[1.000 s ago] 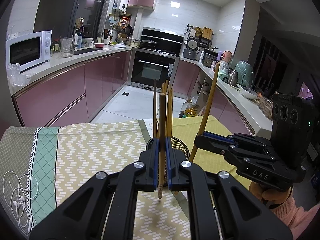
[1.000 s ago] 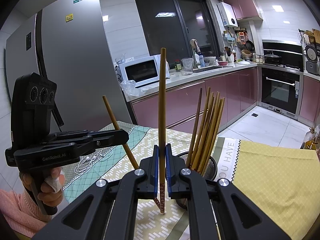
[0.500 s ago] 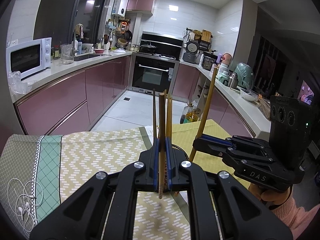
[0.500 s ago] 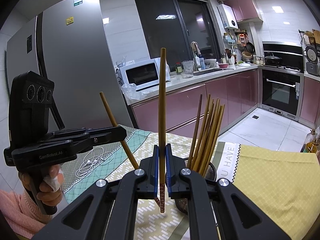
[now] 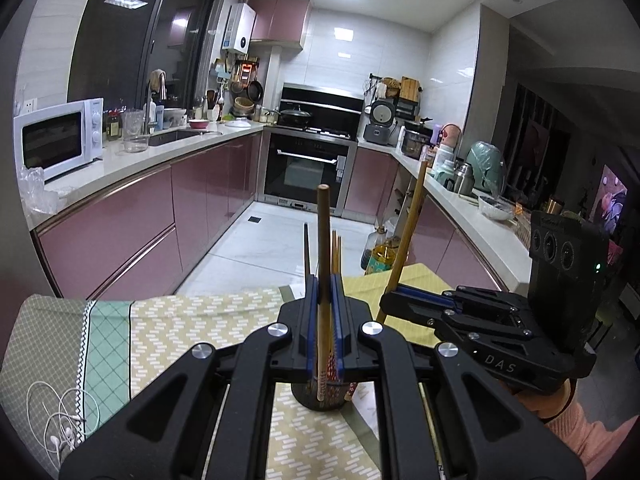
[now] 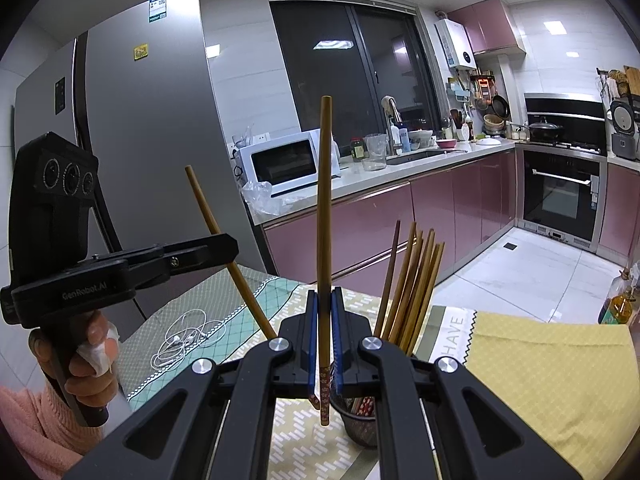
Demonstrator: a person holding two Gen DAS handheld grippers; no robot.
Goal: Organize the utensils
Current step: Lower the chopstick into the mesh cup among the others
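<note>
My left gripper (image 5: 324,296) is shut on a wooden chopstick (image 5: 323,232) that stands upright. Its patterned lower tip hangs over the black mesh holder (image 5: 304,396), which is mostly hidden behind the jaws. Several chopsticks (image 6: 412,280) stand in that holder (image 6: 360,428), just right of my right gripper (image 6: 324,336). The right gripper is shut on a second upright chopstick (image 6: 325,184), tip in the air beside the holder's rim. Each view shows the other gripper: the right one (image 5: 390,300) with its slanted chopstick (image 5: 412,220), and the left one (image 6: 228,246) with its chopstick (image 6: 204,208).
A patterned tablecloth (image 5: 180,332) covers the table, with a yellow cloth (image 6: 540,360) on the far side. White earphones (image 5: 56,420) lie tangled at the left. Oil bottles (image 5: 380,256) stand on the floor beyond the table edge. A hand in a pink sleeve (image 6: 40,420) holds each gripper.
My left gripper has risen with its chopstick, so the holder now shows lower, under the jaws. The right gripper and its chopstick have stayed put.
</note>
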